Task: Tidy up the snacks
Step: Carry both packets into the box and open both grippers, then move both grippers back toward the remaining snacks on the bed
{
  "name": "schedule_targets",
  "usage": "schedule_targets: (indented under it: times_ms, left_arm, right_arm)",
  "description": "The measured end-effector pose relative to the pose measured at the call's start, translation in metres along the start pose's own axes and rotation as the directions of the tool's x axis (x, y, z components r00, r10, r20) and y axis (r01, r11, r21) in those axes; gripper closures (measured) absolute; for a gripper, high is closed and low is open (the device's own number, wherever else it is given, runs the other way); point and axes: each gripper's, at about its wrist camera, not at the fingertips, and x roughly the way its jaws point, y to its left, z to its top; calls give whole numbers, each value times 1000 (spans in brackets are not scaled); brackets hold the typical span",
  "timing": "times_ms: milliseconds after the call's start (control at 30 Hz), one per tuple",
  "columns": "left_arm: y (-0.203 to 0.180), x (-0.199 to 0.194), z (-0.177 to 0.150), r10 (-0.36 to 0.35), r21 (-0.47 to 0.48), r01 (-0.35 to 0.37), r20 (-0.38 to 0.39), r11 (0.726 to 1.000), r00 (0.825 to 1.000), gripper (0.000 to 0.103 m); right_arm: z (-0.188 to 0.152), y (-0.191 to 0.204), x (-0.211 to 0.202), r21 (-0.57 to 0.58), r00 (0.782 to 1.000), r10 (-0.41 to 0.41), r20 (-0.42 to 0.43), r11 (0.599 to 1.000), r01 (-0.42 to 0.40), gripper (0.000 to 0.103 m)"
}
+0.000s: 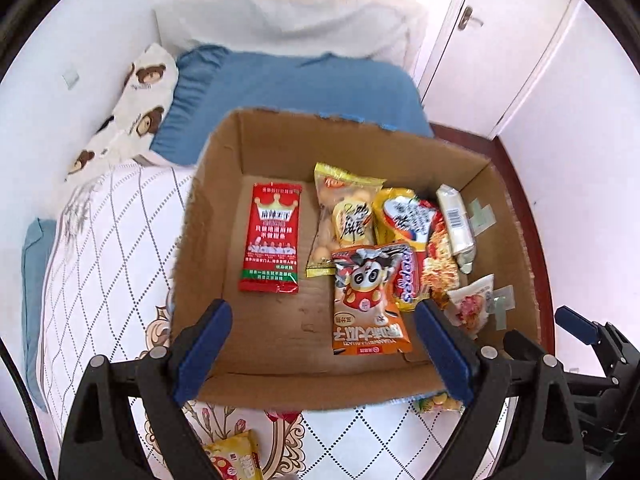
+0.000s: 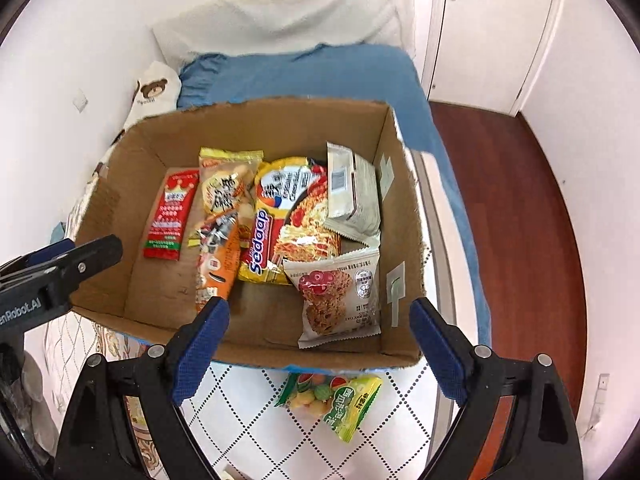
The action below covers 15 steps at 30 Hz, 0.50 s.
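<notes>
An open cardboard box (image 1: 280,144) (image 2: 120,192) sits on the bed and holds several snack packets: a red sachet (image 1: 271,238) (image 2: 170,214), an orange panda packet (image 1: 370,300), a yellow noodle pack (image 2: 280,220), a white oat-cookie packet (image 2: 340,300). My left gripper (image 1: 322,354) is open and empty above the box's near wall. My right gripper (image 2: 320,350) is open and empty over the box's near edge. A green fruit-candy packet (image 2: 340,400) lies on the bed before the box. A yellow packet (image 1: 236,456) lies on the bed by the left gripper.
Blue pillow (image 1: 288,92) and bear-print pillow (image 1: 136,108) lie behind the box. White wall on the left, white door (image 2: 488,28) and red-brown floor (image 2: 520,220) on the right. The right gripper shows at the right edge of the left wrist view (image 1: 588,332).
</notes>
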Motion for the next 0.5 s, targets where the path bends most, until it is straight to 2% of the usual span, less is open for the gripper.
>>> schedule_targets:
  times_ms: [200, 500]
  left_arm:
    - [-8, -43, -17, 11, 55, -17, 107, 998, 994, 10]
    - [-16, -91, -48, 1, 76, -18, 212, 997, 977, 10]
  right_arm:
    - [-15, 6, -34, 0, 996, -8, 85, 1000, 8, 9]
    - [-40, 8, -91, 24, 980, -1, 197, 1000, -4, 9]
